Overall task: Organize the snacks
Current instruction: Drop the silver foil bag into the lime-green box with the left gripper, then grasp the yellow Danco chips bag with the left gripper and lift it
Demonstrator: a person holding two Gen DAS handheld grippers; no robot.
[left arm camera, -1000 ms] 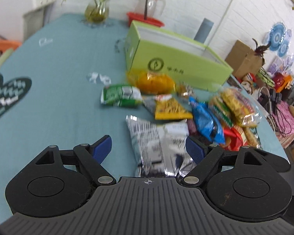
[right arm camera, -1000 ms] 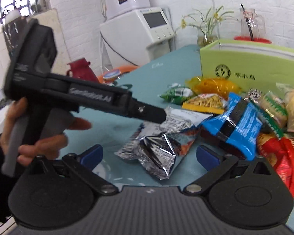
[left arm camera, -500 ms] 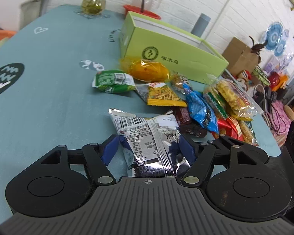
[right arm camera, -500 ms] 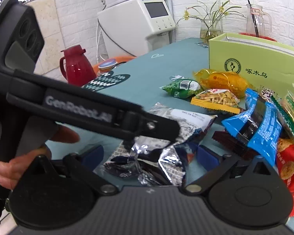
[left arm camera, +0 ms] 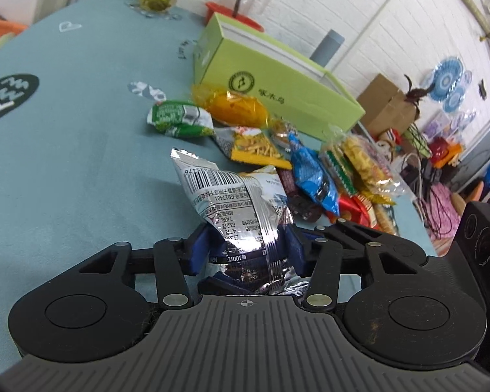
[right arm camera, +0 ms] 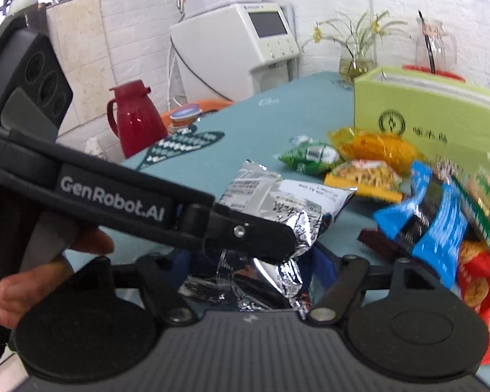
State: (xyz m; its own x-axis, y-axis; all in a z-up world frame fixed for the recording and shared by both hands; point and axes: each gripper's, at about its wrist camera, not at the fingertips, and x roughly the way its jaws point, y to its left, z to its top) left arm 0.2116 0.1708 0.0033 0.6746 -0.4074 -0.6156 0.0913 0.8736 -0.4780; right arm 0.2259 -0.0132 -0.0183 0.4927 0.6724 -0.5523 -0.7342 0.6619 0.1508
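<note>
Now clamped by the left gripper (left arm camera: 245, 248), just closed onto the silver snack packet (left arm camera: 232, 202) low over the desk (left arm camera: 81, 130); right gripper (right arm camera: 254, 271) likewise just narrowed around crumpled foil (right arm camera: 264, 281), apparently pinching it; risk of tearing or crushing if both pull on the same packet; slick foil liable to slip before reaching the green box (left arm camera: 277, 75).
</note>
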